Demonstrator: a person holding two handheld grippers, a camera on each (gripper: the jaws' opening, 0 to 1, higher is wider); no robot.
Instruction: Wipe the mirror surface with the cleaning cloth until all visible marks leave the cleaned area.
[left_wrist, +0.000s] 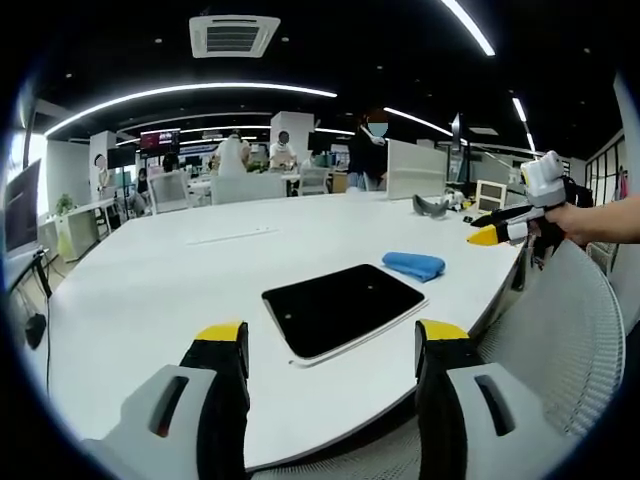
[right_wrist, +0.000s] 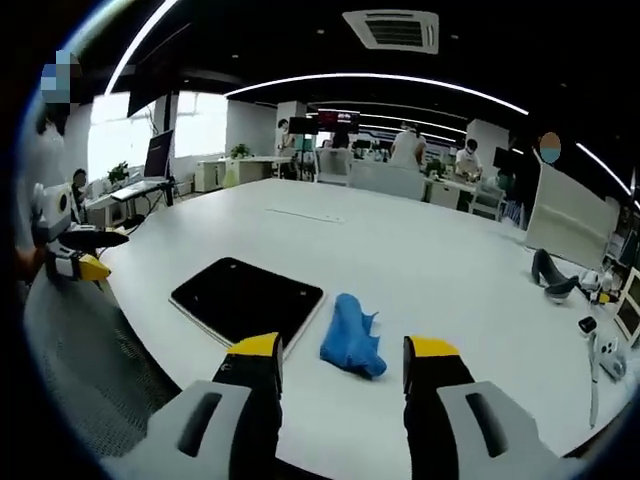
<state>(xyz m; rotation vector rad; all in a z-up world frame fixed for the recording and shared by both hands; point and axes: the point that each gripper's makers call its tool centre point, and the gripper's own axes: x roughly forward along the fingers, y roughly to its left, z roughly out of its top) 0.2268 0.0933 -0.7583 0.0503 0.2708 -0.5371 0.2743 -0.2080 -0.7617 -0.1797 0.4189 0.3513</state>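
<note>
Stretching across an open office, a broad white table (left_wrist: 200, 270) with a rounded edge carries the task's things under long curved ceiling lights and a square ceiling vent (left_wrist: 233, 35). The mirror (left_wrist: 342, 307) lies flat near the table's near edge, a dark glossy rectangle with rounded corners and a thin pale rim; whether it bears marks is too hard to make out. The cleaning cloth (right_wrist: 352, 335), a crumpled blue soft heap, sits just beside the mirror, apart from it. A grey mesh chair back (left_wrist: 560, 340) curves beside the table. The left gripper (left_wrist: 330, 345) hangs short of the mirror, yellow-tipped jaws spread wide on nothing. The right gripper (right_wrist: 340, 358) hovers over the cloth, jaws likewise parted and empty. Beyond the mirror, people and desks are small and blurred.
</note>
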